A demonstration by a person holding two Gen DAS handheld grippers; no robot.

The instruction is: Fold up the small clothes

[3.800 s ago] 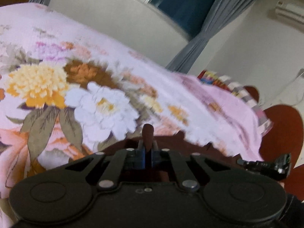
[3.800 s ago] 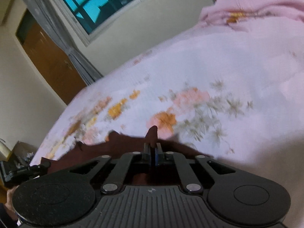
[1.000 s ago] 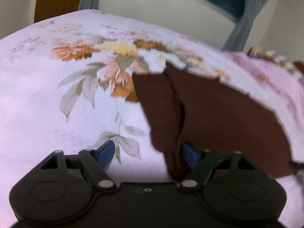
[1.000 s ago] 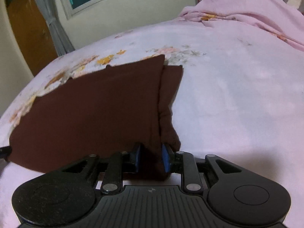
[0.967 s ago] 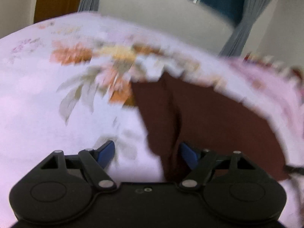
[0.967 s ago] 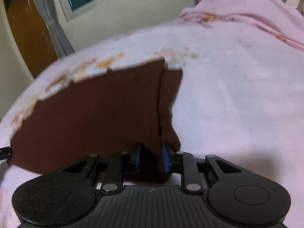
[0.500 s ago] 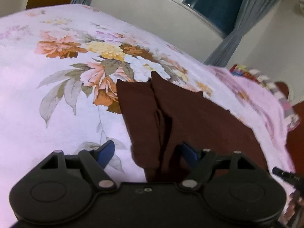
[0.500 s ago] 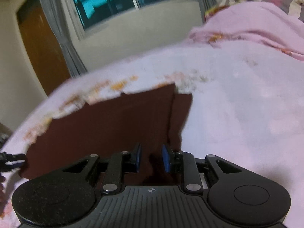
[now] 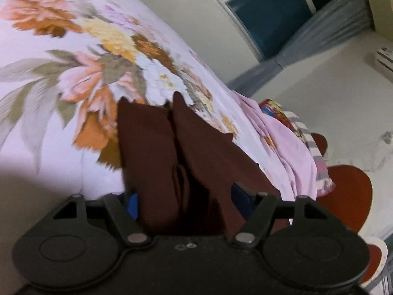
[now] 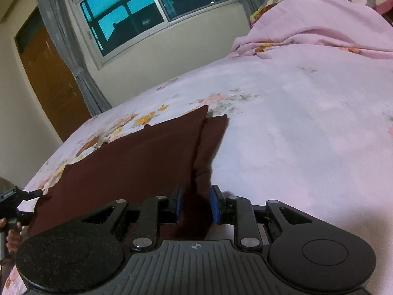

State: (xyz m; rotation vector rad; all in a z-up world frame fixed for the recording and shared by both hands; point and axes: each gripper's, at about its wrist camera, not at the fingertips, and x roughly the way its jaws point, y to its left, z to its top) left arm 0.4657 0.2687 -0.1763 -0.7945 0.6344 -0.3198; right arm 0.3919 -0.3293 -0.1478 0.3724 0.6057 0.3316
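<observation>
Dim indoor light; left view motion-blurred, right sharper; fisheye bending edges; source perhaps overhead.

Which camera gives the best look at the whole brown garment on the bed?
The right wrist view: the brown garment lies spread across the floral bedsheet, its far edge and corners visible. The left wrist view shows only one end, blurred, bunched into folds running back between that gripper's jaws.

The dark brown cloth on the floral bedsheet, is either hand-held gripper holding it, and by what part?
Cannot be told: the dark brown cloth has bunched near corners between both grippers' blue pads, with no clear pinch.
</observation>
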